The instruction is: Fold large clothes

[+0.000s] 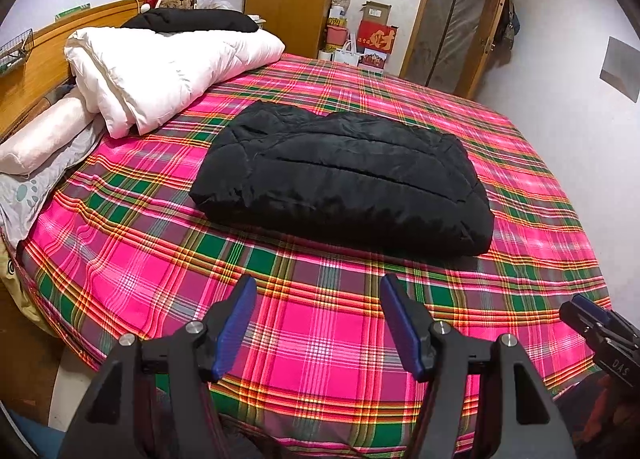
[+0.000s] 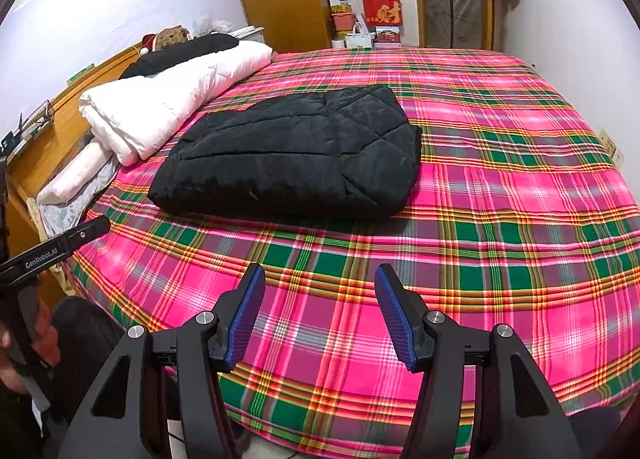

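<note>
A black quilted puffer jacket [image 1: 344, 183], already folded into a thick pad, is seen at twelve o'clock of both grippers on the pink-and-green plaid bedsheet [image 1: 312, 339]. It is judged light, soft and slippery (likely to spring open); its near folded edge is best pinched. The left gripper [image 1: 318, 323] and right gripper [image 2: 320, 315] are spread, nothing between them.
</note>
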A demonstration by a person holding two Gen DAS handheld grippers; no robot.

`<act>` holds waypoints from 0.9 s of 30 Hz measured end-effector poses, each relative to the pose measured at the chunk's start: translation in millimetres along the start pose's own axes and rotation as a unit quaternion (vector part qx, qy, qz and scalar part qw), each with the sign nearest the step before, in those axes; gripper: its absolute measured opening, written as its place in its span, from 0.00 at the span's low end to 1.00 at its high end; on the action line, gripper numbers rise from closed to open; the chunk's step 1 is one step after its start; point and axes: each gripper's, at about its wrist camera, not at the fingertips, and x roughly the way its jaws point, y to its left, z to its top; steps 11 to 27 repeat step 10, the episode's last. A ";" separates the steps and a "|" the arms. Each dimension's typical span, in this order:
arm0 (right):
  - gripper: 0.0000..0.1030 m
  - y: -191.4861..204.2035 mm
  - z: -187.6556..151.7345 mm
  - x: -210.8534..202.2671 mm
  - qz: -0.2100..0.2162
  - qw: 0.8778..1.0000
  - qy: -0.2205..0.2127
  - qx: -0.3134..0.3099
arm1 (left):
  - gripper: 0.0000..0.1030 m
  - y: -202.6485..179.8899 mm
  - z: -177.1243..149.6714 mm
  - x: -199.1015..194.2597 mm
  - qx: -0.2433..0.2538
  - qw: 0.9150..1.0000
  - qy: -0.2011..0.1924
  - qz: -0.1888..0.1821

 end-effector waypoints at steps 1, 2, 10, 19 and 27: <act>0.56 0.2 -0.2 -0.2 0.000 1.000 -0.001 0.001 | 0.64 -0.5 -0.3 0.5 0.001 1.000 0.001 0.003; 0.56 -0.5 -0.6 -0.6 0.001 1.000 -0.001 0.001 | 0.64 -0.8 -0.5 1.3 0.001 1.000 0.002 0.004; 0.56 -10.2 -4.8 -3.4 0.001 1.000 -0.004 0.011 | 0.64 -2.1 -3.6 1.1 0.002 1.000 0.002 0.015; 0.56 -10.2 -4.8 -3.4 0.001 1.000 -0.004 0.011 | 0.64 -2.1 -3.6 1.1 0.002 1.000 0.002 0.015; 0.56 -10.2 -4.8 -3.4 0.001 1.000 -0.004 0.011 | 0.64 -2.1 -3.6 1.1 0.002 1.000 0.002 0.015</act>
